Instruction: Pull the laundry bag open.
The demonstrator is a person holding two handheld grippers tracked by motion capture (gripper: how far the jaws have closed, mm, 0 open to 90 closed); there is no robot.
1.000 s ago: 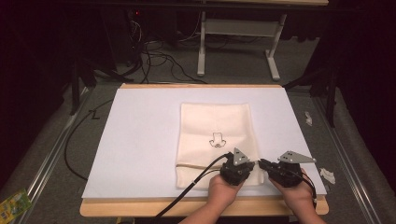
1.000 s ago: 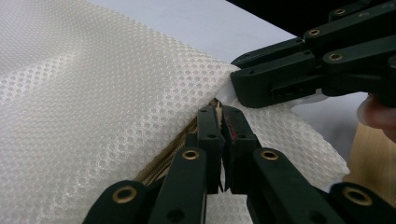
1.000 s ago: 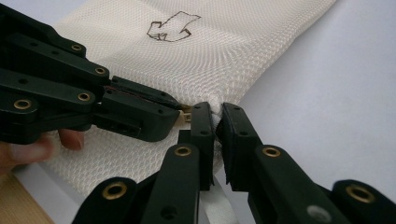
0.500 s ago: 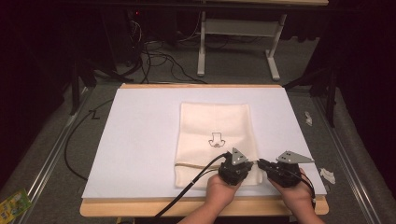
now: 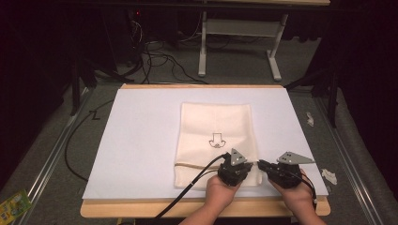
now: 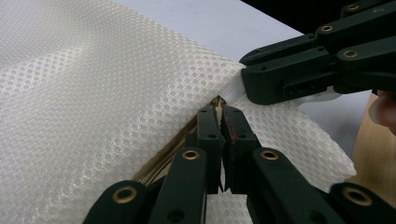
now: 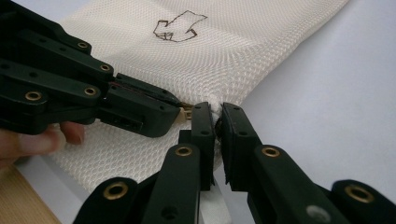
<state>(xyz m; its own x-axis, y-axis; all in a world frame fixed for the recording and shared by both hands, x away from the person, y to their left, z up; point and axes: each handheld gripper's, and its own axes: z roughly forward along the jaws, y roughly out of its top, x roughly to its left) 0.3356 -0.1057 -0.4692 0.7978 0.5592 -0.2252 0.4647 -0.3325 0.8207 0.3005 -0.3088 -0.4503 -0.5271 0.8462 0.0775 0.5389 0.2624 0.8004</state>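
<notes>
Cream mesh bag [image 5: 217, 140] pinched at near right corner by left gripper [image 5: 237, 165] and right gripper [image 5: 259, 164], close to worktop [image 5: 141, 140] front edge; open white surface leftward.

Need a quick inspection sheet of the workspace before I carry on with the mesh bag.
Surface: white sheet on a wooden table.
Job's things: cream mesh bag lying flat, arrow drawing on top, zipper along its near end.
Clutter: nothing seen on the sheet.
Grippers: left gripper and right gripper both shut on the bag's near right corner.
Cables: black cable trails off the table's near edge.
Surroundings: paper scraps, floor cables, desk frame.
</notes>
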